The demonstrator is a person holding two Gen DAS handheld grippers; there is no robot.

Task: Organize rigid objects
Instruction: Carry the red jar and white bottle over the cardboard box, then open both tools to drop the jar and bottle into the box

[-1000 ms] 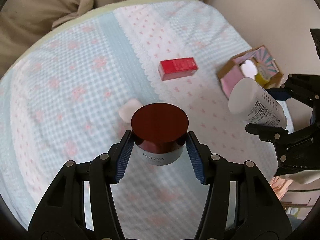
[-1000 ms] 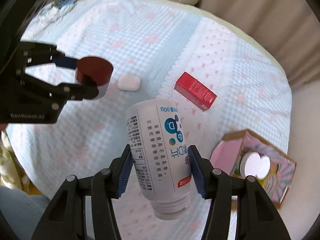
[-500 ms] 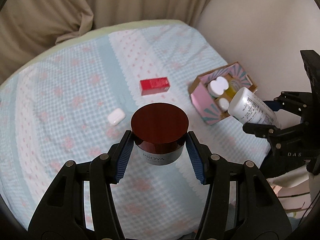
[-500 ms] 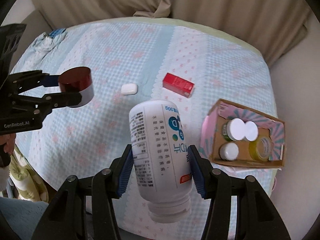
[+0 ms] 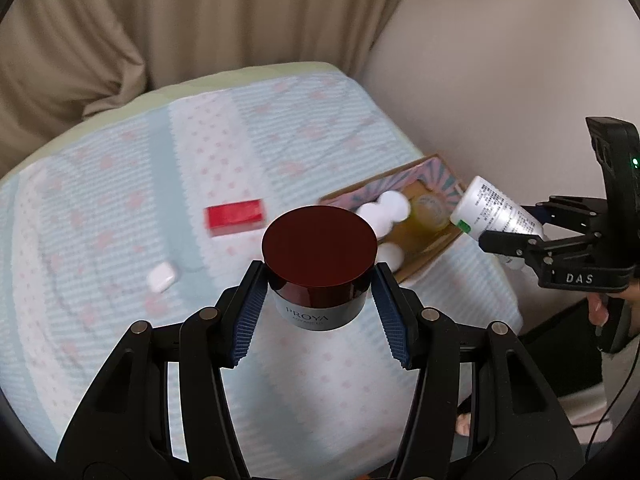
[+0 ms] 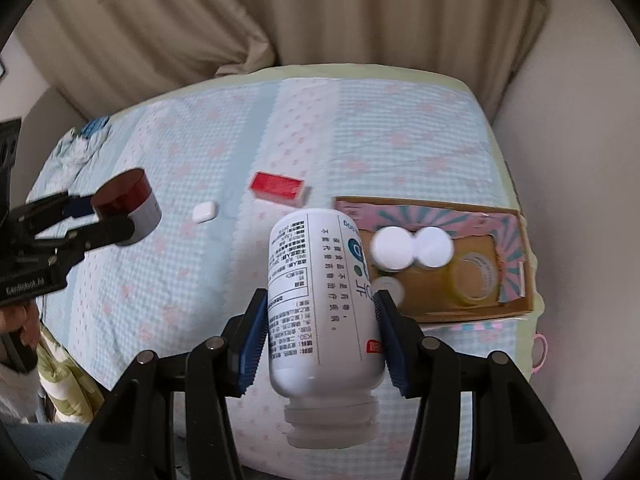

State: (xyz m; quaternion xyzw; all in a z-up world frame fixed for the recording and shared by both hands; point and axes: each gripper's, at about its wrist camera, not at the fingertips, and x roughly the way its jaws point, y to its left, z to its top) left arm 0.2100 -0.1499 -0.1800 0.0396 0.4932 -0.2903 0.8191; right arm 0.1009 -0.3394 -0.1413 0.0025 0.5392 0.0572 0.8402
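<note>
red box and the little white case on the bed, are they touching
Apart. The right wrist view shows a strip of bedspread between the red box and the white case; the left wrist view shows it too.

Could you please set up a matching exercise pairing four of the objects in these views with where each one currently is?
Things:
1. dark-lidded jar
2. white bottle
3. red box
4. yellow jar

Places:
A. inside the cardboard box
B. held in the right gripper, lid toward the camera
C. lying on the tablecloth, beside the small white case
D. held in the left gripper, above the table

Pairs: 1-D, 2-B, 3-C, 4-A
</note>
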